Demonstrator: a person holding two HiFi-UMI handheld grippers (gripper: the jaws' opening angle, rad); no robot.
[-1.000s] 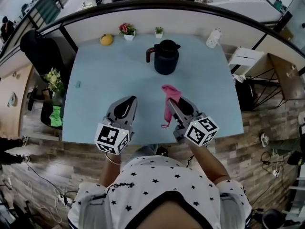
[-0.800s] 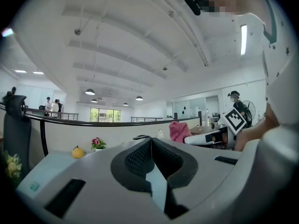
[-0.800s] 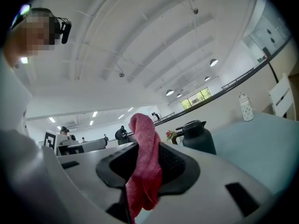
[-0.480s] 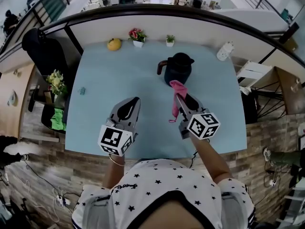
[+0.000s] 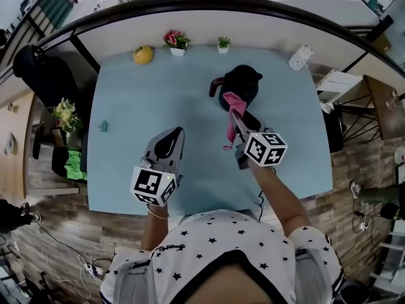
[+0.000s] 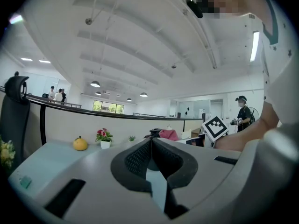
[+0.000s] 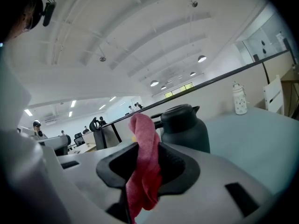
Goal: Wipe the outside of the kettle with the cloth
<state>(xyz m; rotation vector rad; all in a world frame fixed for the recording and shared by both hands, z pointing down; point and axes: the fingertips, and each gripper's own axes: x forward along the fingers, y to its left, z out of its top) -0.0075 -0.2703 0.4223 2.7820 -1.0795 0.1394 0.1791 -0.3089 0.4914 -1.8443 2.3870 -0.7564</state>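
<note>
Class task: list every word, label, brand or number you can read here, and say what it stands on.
None can be read.
The left tool and right tool bear only black-and-white square markers, no letters.
The kettle and cloth show no print.
White bottle: too small to tell.

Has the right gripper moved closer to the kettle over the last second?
Yes. The right gripper went forward toward the kettle; its cloth now overlaps the kettle's near side, where a gap showed before.

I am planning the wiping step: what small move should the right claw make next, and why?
Probably ease the right claw a little forward until the pink cloth touches the kettle side. The claw is shut on the cloth, and the kettle stands just beyond it.
</note>
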